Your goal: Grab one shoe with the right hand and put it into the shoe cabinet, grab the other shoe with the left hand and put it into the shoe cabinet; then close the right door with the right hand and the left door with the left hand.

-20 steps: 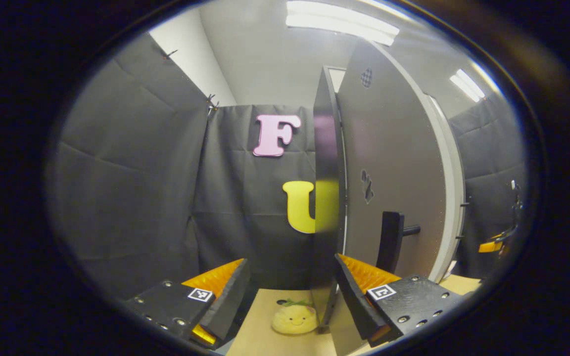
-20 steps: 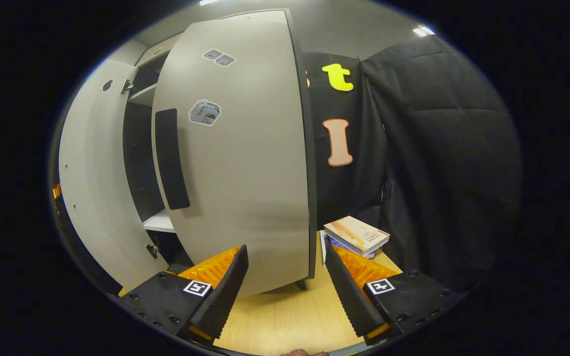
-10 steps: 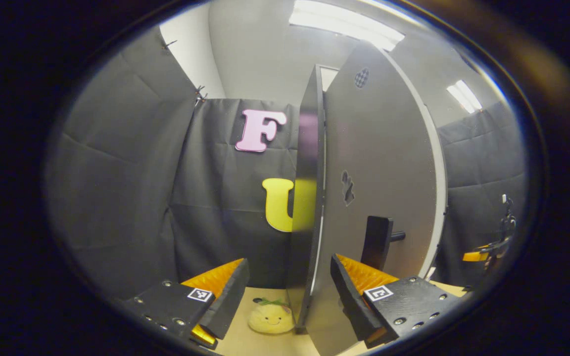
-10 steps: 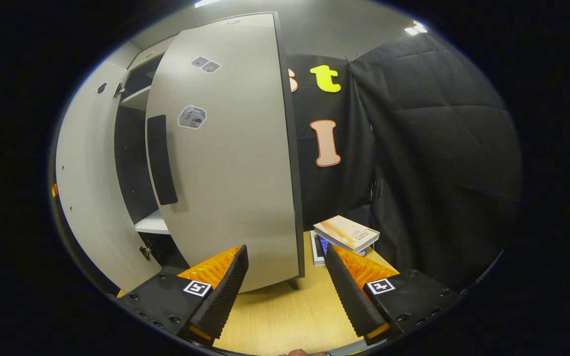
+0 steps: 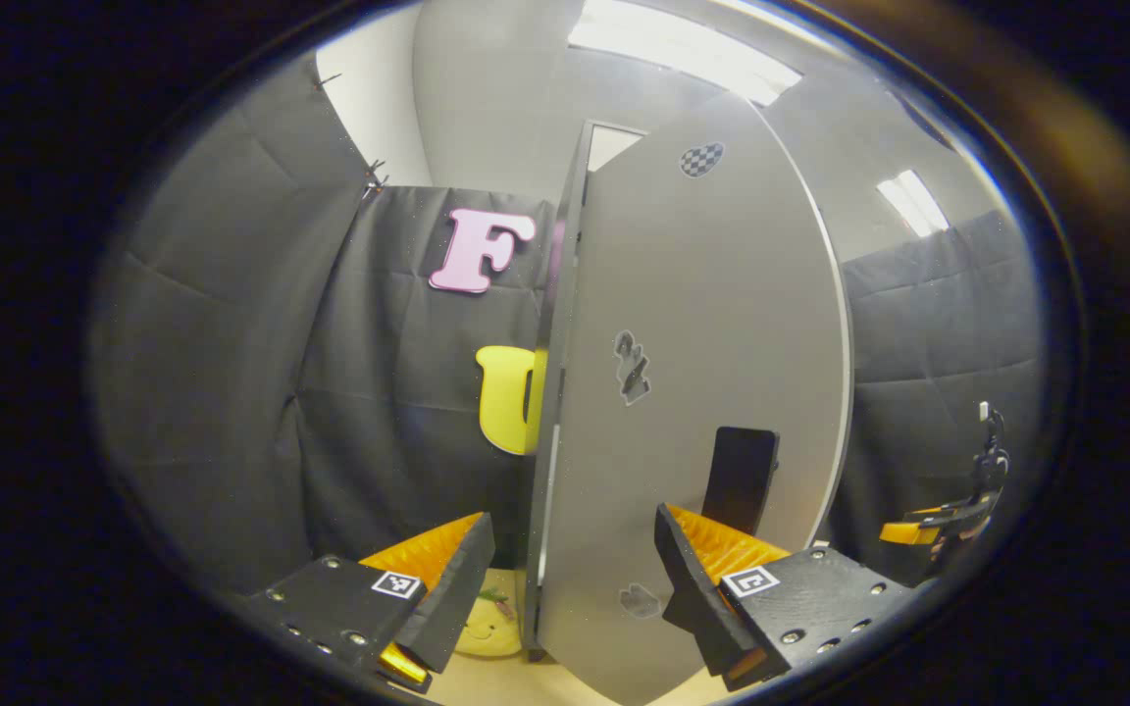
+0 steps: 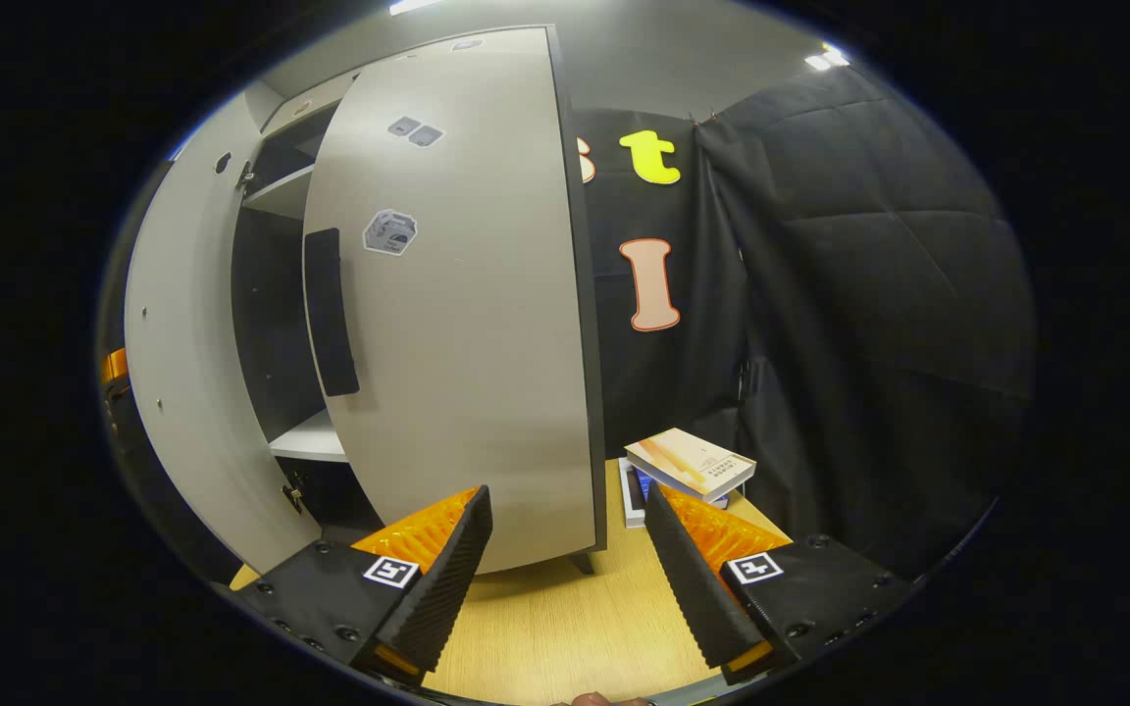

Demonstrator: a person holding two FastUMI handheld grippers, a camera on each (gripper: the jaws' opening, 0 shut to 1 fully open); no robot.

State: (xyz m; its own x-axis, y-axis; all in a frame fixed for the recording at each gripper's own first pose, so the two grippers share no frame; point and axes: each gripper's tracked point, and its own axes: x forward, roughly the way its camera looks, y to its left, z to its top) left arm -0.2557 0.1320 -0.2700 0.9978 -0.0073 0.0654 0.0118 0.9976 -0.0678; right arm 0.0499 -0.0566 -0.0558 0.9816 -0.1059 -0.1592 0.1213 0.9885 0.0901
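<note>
Black quilted cloth is walling the booth in the left gripper view, where the left door (image 5: 702, 392), a tall flat matte-grey panel with a dark edge and a dark upright handle (image 5: 740, 479), is standing directly ahead of the left tool (image 5: 573, 579), its free edge lying between the spread, empty fingers; a smiling yellow plush (image 5: 487, 628) is sitting on the pale wooden surface (image 5: 487, 681) just behind. In the right gripper view, the right door (image 6: 467, 314), equally smooth and upright with two stickers, is hanging partly ajar ahead-left of the right tool (image 6: 570, 579), also released and gripping nothing, beside stacked books (image 6: 691, 466); shoes presumably are lying inside the shoe cabinet (image 6: 271, 294), unseen.
</note>
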